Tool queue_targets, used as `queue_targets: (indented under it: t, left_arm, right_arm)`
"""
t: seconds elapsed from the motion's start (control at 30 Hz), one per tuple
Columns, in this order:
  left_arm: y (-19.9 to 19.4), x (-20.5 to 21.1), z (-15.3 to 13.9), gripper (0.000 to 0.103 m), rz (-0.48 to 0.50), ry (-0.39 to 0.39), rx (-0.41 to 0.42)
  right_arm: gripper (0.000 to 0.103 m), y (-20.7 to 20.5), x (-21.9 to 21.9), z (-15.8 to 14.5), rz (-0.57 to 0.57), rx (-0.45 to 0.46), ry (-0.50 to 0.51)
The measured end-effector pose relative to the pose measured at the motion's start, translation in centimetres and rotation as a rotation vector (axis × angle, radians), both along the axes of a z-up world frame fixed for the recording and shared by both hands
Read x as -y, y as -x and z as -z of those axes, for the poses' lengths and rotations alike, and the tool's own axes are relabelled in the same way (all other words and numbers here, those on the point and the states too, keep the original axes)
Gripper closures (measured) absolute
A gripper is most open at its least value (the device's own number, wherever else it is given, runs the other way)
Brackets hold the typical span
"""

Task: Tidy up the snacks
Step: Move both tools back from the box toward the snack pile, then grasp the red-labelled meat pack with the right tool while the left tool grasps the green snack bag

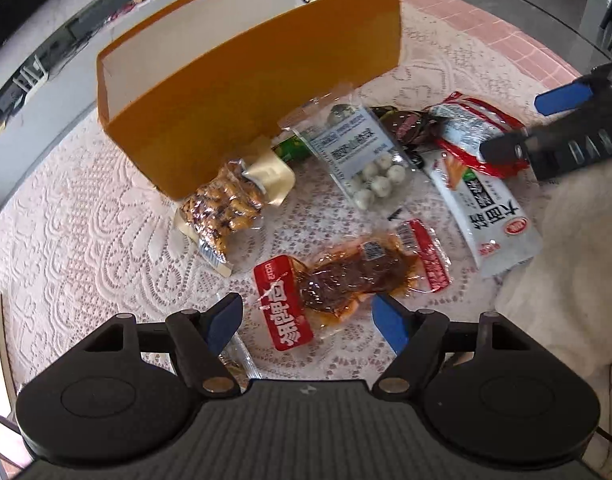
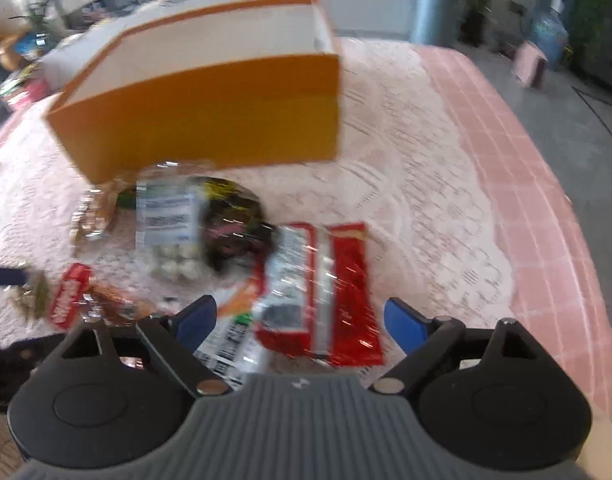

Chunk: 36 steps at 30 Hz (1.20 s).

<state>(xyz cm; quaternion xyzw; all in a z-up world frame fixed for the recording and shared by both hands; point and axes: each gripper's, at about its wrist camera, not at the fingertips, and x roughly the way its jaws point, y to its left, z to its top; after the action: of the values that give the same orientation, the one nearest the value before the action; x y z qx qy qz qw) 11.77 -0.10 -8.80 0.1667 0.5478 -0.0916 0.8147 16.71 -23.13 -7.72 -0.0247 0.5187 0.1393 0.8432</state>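
Lying scattered on a lace tablecloth (image 1: pixel 86 208) are several snack packets, in front of an orange box (image 1: pixel 242 92) with white inner walls, which stands open at the back left. Going left to right in the left wrist view: a clear bag of brown nuts (image 1: pixel 222 212) touches the box's near corner, with a cream packet (image 1: pixel 272 176) just beside it. Next comes a clear bag of white balls (image 1: pixel 362 160) with a pale label, partly covering a green packet (image 1: pixel 292 148). Behind it lies a dark wrapper (image 1: pixel 406 124). Further right, a red and silver packet (image 1: pixel 474 128) overlaps a long white packet (image 1: pixel 486 216) printed with bold characters. Nearest the camera, a red-ended pack of brown meat (image 1: pixel 346 276) sits just ahead of the left gripper (image 1: pixel 306 320), whose blue-padded fingers stand apart with nothing between them.

At the far right edge the right gripper (image 1: pixel 546 120) hangs over the red and silver packet, fingers apart. Its own view is blurred: the fingers (image 2: pixel 196 320) are spread wide, the red and silver packet (image 2: pixel 326 292) lies on the cloth between them, not clamped, and the orange box (image 2: pixel 210 120) stands beyond
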Motion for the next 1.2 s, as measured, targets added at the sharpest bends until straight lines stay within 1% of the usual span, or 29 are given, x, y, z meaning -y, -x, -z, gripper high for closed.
queue_targets:
  t: [0.1, 0.17, 0.27, 0.4, 0.57, 0.6, 0.67, 0.73, 0.87, 0.93, 1.03, 1.1, 1.17, 1.2]
  left_arm:
    - [-0.4, -1.8, -0.1, 0.017, -0.092, 0.048, -0.024]
    - [-0.3, -3.0, -0.6, 0.017, -0.142, 0.089, -0.025]
    - [0.1, -4.4, -1.3, 0.017, -0.173, 0.131, -0.021]
    - [0.4, -5.8, -1.6, 0.017, -0.208, 0.141, -0.013]
    - [0.3, -7.3, -0.7, 0.017, -0.264, 0.207, -0.052]
    - [0.3, -7.5, -0.5, 0.017, -0.272, 0.219, -0.058]
    - [0.4, -7.7, -0.6, 0.017, -0.269, 0.243, -0.054]
    - [0.4, -7.7, -0.6, 0.017, -0.267, 0.257, -0.051]
    - [0.4, -8.0, -0.4, 0.017, -0.286, 0.278, -0.054]
    - [0.4, -8.2, -0.4, 0.017, -0.293, 0.306, -0.054]
    - [0.4, -8.6, -0.4, 0.017, -0.303, 0.335, -0.057]
    - [0.3, -8.5, -0.4, 0.017, -0.302, 0.339, -0.055]
    - [0.4, -8.2, -0.5, 0.017, -0.295, 0.335, -0.052]
    - [0.4, -8.1, -0.5, 0.018, -0.294, 0.332, -0.049]
  right_arm:
    - [0.016, 1.2, -2.2, -0.1, -0.124, 0.025, -0.034]
    - [0.019, 2.1, -4.0, 0.1, -0.209, 0.018, -0.059]
    - [0.022, 3.2, -6.5, 0.7, -0.317, 0.005, -0.081]
    - [0.022, 4.2, -9.6, 1.6, -0.438, 0.004, -0.061]
    - [0.022, 5.0, -12.4, 2.7, -0.564, -0.003, -0.012]
    - [0.023, 5.0, -12.9, 3.0, -0.582, -0.008, -0.007]
    - [0.027, 4.9, -13.6, 3.6, -0.614, -0.02, 0.005]
    - [0.027, 4.6, -14.2, 4.0, -0.629, -0.022, 0.024]
    - [0.027, 4.1, -15.2, 4.4, -0.658, 0.016, 0.04]
    - [0.028, 4.1, -15.5, 4.6, -0.674, 0.042, 0.052]
    - [0.029, 4.2, -15.6, 4.8, -0.683, 0.066, 0.036]
    - [0.03, 4.1, -15.6, 4.8, -0.682, 0.067, 0.024]
    - [0.034, 4.1, -15.4, 4.7, -0.681, 0.069, 0.012]
    - [0.043, 4.1, -15.4, 4.6, -0.682, 0.073, 0.005]
